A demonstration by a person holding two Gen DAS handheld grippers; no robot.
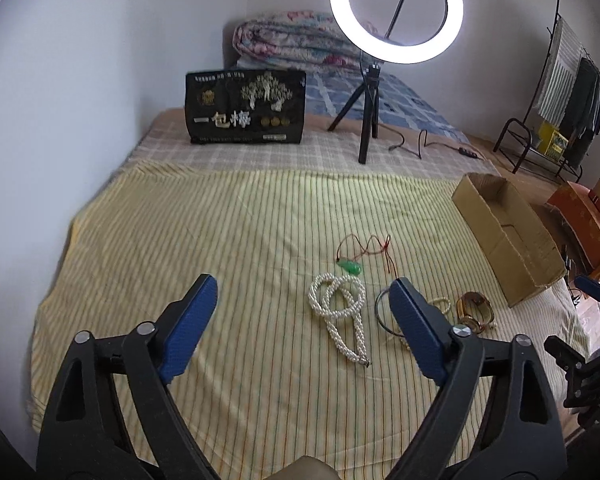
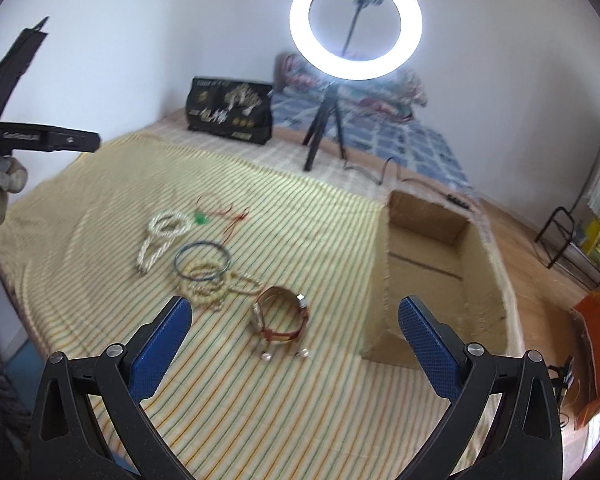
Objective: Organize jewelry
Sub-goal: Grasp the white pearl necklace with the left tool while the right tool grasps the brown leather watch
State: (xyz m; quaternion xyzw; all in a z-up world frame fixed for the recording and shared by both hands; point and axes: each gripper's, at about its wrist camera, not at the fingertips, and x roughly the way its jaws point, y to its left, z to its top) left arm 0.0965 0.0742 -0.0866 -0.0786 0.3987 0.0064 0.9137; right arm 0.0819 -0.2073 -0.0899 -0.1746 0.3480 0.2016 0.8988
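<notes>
Nothing looks sorted yet, we judge: the cardboard box (image 2: 428, 248) at the bed's right edge appears empty, while the pearl necklace (image 1: 340, 312), green pendant (image 1: 350, 267), blue bangle (image 2: 202, 260), bead strand (image 2: 220, 286) and watch (image 2: 282, 318) all lie loose on the striped sheet (image 1: 220, 240). Our left claw (image 1: 300, 320) hovers wide open and empty over the sheet; our right claw (image 2: 296, 340) hangs wide open over the watch, gripping nothing.
</notes>
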